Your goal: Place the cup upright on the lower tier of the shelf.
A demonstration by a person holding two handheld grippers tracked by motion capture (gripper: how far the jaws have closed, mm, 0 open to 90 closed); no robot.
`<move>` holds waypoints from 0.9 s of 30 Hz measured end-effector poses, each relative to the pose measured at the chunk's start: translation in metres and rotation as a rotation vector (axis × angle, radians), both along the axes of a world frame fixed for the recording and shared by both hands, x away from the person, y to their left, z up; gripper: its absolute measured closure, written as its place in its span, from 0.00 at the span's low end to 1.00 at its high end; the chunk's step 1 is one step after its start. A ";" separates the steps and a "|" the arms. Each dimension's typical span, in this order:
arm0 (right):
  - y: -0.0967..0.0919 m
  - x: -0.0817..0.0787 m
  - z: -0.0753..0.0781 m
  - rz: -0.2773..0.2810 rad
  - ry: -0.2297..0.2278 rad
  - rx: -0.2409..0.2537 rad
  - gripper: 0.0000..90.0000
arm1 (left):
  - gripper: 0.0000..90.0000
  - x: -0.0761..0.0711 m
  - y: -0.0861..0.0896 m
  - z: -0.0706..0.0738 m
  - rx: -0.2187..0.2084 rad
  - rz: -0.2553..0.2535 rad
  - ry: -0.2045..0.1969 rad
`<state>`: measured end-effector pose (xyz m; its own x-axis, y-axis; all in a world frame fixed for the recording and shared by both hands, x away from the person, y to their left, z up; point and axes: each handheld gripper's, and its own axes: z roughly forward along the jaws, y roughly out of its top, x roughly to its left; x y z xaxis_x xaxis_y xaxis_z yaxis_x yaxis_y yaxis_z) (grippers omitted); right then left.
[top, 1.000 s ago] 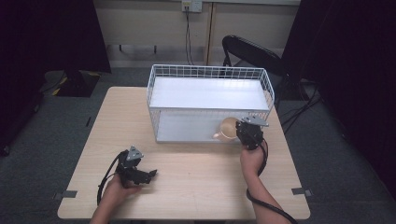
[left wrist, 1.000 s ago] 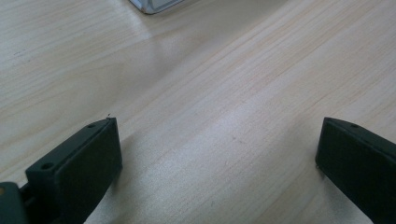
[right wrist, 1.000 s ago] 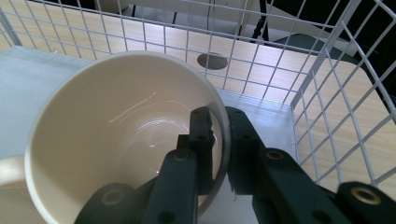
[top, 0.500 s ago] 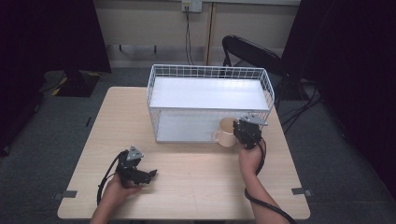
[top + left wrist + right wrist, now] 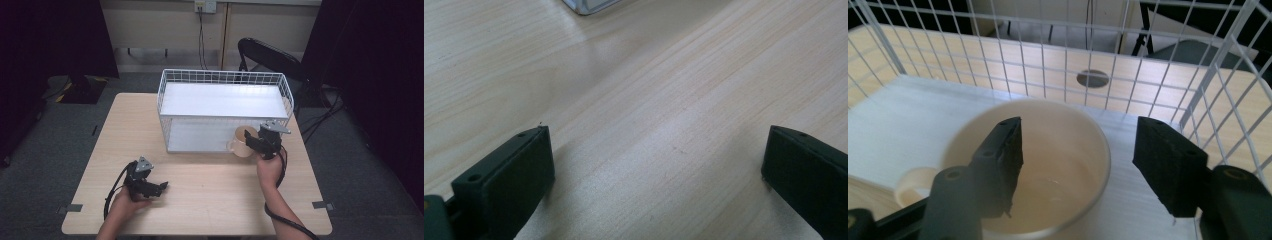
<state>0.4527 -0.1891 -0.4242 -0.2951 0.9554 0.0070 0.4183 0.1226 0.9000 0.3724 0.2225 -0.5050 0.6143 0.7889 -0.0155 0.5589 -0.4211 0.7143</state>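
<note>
Near: left claw [image 5: 159, 189] spread wide over bare bench [image 5: 210, 200], holding nothing. Farther: right claw [image 5: 1075, 165], just opening, straddling rim wall of cream mug [image 5: 1048, 170] on lower shelf of wire rack [image 5: 225, 80]. Rigid, smooth, breakable; best gripped across rim wall.

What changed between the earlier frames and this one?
The right gripper has just been opening its fingers, letting go of the cream mug's rim; one finger sits inside the mug, the other outside. The mug rests on the white wire rack's lower shelf. The left gripper stayed open on the table.
</note>
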 end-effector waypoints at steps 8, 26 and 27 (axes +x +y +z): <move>-0.001 -0.003 0.009 0.039 0.004 0.024 0.30 | 0.00 0.000 0.000 0.000 0.000 0.000 0.000; -0.017 -0.023 0.007 0.131 0.050 0.047 0.24 | 0.00 0.000 0.000 0.000 0.000 0.000 0.000; -0.017 -0.023 0.007 0.130 0.049 0.042 0.24 | 0.00 0.000 0.000 0.000 0.000 0.000 0.000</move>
